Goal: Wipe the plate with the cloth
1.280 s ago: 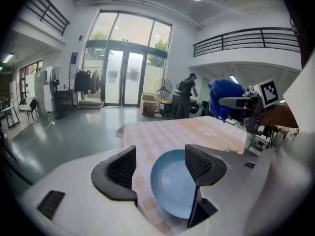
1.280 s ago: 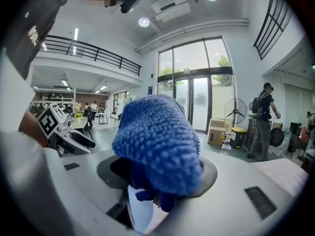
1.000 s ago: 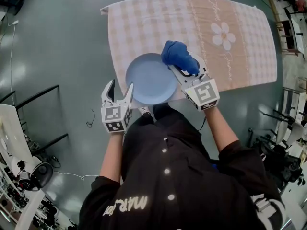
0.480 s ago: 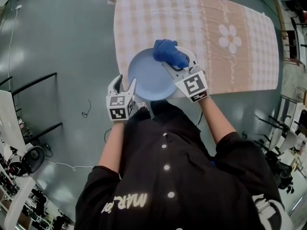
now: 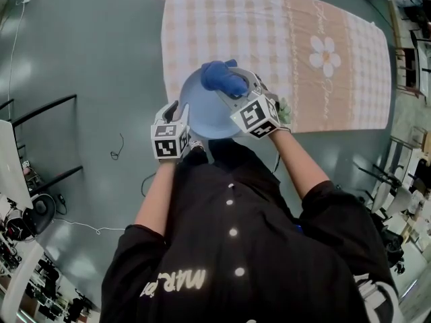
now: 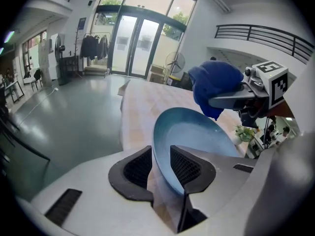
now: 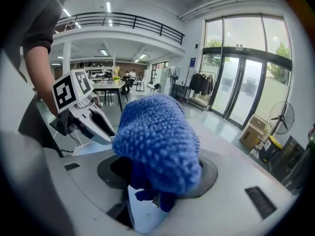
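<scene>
A light blue plate [image 5: 202,113] is tilted up at the near edge of the pink checked table covering [image 5: 269,32]. My left gripper [image 5: 182,121] grips its left rim. In the left gripper view the rim [image 6: 158,163] runs between the two pads, which have just been closing and now pinch it. My right gripper [image 5: 232,89] is shut on a bunched blue cloth [image 5: 221,77], which rests over the plate's upper part. In the right gripper view the cloth [image 7: 157,136] fills the jaws and hides the fingertips. The left gripper view shows the cloth [image 6: 214,85] above the plate [image 6: 197,132].
The table covering has a white flower print [image 5: 324,51] at the right. Grey floor surrounds the table, with a black rail [image 5: 40,113] and a loose cable [image 5: 118,150] at the left. The person's black-clad body [image 5: 236,247] fills the bottom of the head view.
The left gripper moved in from beside the plate and closed on its rim. The right gripper carried the cloth leftward over the plate. The plate now stands tilted.
</scene>
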Demonstrator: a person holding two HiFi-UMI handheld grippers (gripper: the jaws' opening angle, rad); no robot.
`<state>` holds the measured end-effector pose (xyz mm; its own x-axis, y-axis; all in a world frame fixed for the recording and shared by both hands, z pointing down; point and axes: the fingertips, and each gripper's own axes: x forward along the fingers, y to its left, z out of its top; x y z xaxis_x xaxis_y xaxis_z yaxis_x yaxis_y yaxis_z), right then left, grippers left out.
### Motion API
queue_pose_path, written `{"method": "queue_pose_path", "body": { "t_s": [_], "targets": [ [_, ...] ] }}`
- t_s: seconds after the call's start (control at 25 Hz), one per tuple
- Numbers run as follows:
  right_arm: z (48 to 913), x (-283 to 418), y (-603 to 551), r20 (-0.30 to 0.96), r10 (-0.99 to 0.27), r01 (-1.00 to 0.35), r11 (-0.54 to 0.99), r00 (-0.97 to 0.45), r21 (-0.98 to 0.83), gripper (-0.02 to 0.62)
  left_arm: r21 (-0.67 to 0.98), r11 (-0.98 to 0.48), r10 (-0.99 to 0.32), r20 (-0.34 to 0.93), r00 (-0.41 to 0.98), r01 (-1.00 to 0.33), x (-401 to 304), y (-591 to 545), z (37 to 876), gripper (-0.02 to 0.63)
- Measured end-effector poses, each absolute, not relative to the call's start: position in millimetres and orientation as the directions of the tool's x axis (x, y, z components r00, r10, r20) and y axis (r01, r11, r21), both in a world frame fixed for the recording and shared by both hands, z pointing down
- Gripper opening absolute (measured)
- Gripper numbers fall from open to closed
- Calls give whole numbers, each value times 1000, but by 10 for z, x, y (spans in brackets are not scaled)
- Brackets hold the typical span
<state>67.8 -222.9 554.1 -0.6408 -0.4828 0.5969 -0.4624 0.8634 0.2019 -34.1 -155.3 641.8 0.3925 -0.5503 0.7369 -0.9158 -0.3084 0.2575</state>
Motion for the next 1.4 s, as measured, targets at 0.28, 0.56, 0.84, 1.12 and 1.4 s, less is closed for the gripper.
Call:
{"method": "queue_pose_path", "body": {
  "t_s": [0.28,0.56,0.84,1.12,1.4],
  "targets": [
    [5742,593,-2167,658,-431,-413,890,-617,194,202,249,-312,-531,755,386,-917,-324,-1577,6488,107],
    [5941,487,-2046,713,-363,-334,923,-600,189,202,237,-295,-519,774,363,-926,-356,-1578,6550,73],
    [6094,440,-1984,770,-317,-293,940,-554,176,202,247,-259,-507,789,349,-934,-360,-1612,6541,58],
    [6205,308,-1995,803,-280,-256,953,-526,165,202,237,-248,-500,799,334,-939,-372,-1602,6554,55],
    [6361,254,-2022,820,-259,-249,957,-510,147,202,232,-260,-502,797,336,-937,-366,-1595,6555,55]
  ]
}}
